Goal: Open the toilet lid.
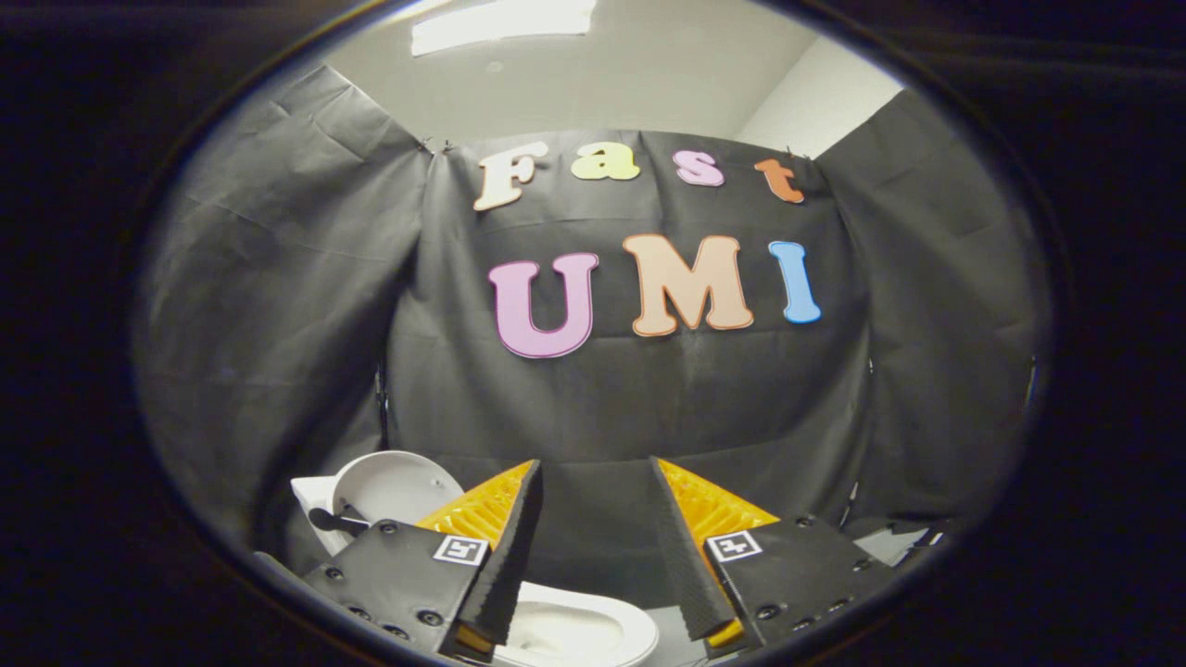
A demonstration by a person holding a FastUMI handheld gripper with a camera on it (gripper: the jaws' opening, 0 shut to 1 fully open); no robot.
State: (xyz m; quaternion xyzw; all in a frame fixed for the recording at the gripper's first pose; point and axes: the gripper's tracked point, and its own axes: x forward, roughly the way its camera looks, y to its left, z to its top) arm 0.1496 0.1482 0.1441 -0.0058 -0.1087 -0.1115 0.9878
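The fingers (593, 547) are spread apart with a wide gap between them and nothing held; they point forward at the black cloth wall (611, 408) of the booth. The toilet lid (394, 486), white and rounded, stands raised and upright off to the left of the left finger, close against the cloth, with a white tank part (310, 496) just behind its left edge and a dark hinge piece (335, 521) at its base. Below the fingers, partly hidden by the left one, lies the open white toilet bowl (579, 630) with its rim showing. Above the cloth a pale ceiling (649, 74) carries a bright light panel (500, 20).
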